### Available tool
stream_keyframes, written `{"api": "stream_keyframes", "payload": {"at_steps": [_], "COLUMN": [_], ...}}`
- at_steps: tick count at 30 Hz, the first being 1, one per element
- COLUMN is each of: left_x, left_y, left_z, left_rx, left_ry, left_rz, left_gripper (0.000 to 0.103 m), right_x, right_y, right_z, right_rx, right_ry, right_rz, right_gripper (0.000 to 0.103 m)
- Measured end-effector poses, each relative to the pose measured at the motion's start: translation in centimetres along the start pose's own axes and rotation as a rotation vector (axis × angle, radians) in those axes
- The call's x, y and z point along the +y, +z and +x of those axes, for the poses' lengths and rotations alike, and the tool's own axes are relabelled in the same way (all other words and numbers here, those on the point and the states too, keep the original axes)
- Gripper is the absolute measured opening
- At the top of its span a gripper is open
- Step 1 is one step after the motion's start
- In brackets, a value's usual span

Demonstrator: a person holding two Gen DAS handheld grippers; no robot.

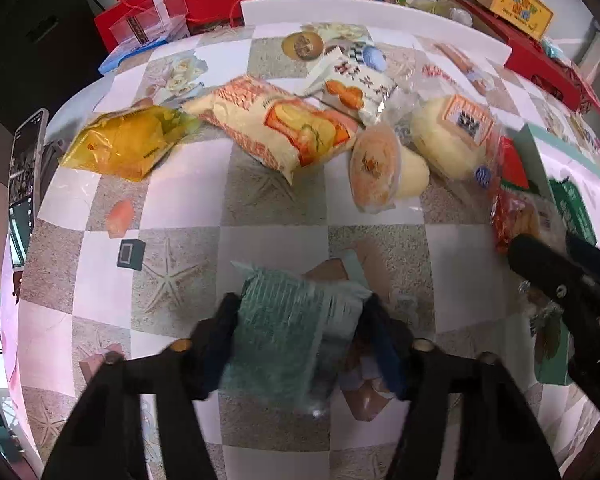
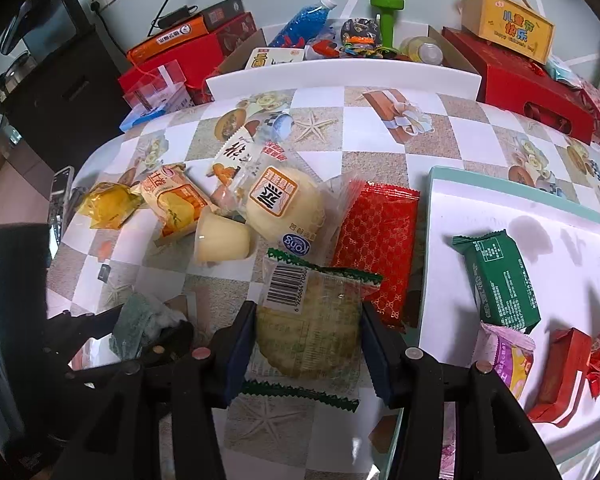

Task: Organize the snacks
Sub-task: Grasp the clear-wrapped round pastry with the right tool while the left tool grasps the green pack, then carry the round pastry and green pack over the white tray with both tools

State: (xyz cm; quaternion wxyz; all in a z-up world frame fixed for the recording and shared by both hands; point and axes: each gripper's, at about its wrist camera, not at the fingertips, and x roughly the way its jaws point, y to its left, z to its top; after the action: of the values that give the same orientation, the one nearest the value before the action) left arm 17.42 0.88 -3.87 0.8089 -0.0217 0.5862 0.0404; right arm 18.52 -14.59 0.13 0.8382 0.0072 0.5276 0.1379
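Observation:
My left gripper [image 1: 300, 340] is shut on a pale green snack packet [image 1: 292, 320] and holds it above the checked tablecloth; the packet also shows in the right wrist view [image 2: 134, 326]. My right gripper [image 2: 308, 344] is shut on a clear packet with a round yellow cake and green zigzag ends [image 2: 312, 328]. A pile of snacks lies on the table: a yellow packet [image 1: 128, 144], an orange-and-cream bag [image 1: 284, 124], a pudding cup [image 1: 376, 168], a round bun packet [image 2: 284, 204] and a red packet [image 2: 376, 248]. A white tray with a mint rim [image 2: 444, 216] holds several snacks, including a green packet [image 2: 500, 280].
Red boxes [image 2: 532, 80], a yellow gift box [image 2: 508, 24], a blue bottle [image 2: 304, 20] and a green dumbbell [image 2: 388, 16] crowd the far edge. A phone [image 1: 26, 164] stands at the table's left edge. A dark cabinet [image 2: 60, 92] is at the left.

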Motion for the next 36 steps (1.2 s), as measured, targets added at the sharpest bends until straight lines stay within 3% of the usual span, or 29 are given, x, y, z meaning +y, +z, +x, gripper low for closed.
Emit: {"api": "stream_keyframes", "payload": {"at_steps": [8,18,27,36], "left_x": [1.0,-0.2,-2.7,-7.5], "left_y": [0.9,2.1,2.9,3.9], "left_z": [-2.8,-7.7,-9.0,-9.8], "left_rx": [-0.08,-0.268,-0.327,-0.347], "left_ry": [-0.015,-0.071,-0.108,-0.197], "left_rz": [-0.045,-0.052,-0.022,0.054], "left_gripper": [0.052,0.052,0.052,0.052], "right_x": [0.2,-1.7,-6.7,-13.9], "right_y": [0.2,1.2,1.7,1.3], "right_z": [-0.9,-4.4,-5.8,-7.5], "right_rx": [-0.026,-0.12,-0.15,-0.179], "right_ry": [0.006,0.009,-0.027,-0.116], "right_rz": [-0.006,0.045,0.163,0.326], "right_gripper": [0.053,0.053,0.053,0.053]}}
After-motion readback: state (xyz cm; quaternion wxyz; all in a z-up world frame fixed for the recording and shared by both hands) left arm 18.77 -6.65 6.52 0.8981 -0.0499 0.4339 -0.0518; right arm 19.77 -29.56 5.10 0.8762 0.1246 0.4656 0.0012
